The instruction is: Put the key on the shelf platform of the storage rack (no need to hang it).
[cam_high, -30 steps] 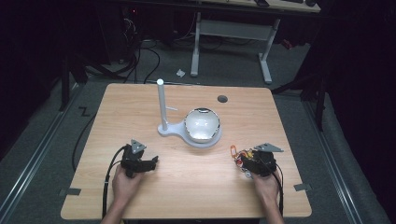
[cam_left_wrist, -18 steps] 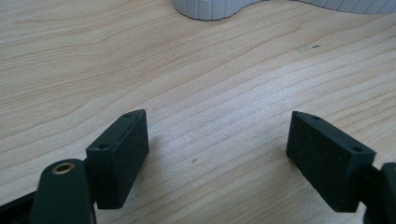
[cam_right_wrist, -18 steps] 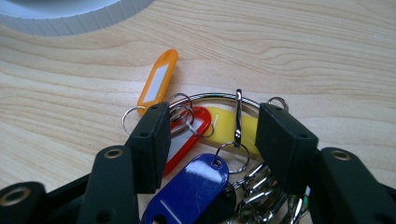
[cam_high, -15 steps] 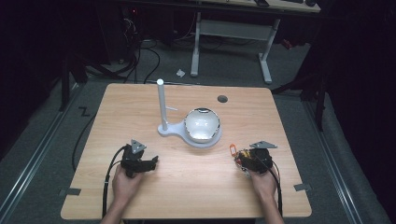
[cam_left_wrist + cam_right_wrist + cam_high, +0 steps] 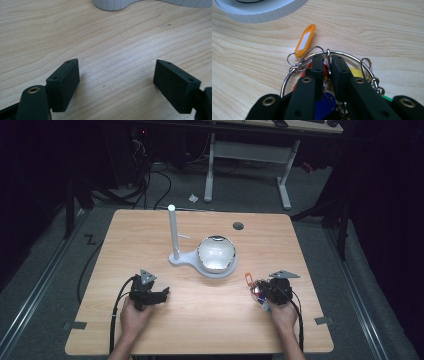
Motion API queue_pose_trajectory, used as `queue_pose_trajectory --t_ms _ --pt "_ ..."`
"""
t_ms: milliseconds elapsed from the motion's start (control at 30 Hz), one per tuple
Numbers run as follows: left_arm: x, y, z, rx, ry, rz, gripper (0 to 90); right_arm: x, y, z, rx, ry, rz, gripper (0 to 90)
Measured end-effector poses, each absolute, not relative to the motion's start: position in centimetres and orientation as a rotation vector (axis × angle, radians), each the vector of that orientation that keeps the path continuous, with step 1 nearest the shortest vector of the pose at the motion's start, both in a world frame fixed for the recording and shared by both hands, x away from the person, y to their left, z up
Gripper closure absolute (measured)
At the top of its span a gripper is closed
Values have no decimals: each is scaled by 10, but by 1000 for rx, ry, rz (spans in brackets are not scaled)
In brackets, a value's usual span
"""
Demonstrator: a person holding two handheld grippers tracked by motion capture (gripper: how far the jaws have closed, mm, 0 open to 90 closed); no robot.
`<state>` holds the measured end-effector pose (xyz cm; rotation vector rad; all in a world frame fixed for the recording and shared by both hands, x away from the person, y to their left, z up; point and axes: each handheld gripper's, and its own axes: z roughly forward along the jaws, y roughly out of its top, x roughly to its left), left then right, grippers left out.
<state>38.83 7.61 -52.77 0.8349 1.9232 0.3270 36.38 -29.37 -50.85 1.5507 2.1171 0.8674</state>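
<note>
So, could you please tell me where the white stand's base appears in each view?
High view: white stand base mid-table, under the shiny bowl.
Left gripper view: top edge, centre to right.
Right gripper view: top left, beyond the key ring.
Shared landmark: the light wooden table.

Light wooden table (image 5: 150, 235) carries a white stand with pole and silver bowl (image 5: 216, 254), plus a key ring with coloured tags (image 5: 255, 287).
</note>
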Motion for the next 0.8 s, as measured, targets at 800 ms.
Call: queue_pose_trajectory --t_ms 800 --pt "388 76 -528 834 1924 326 213 344 -309 -465 1451 2054 997 869"
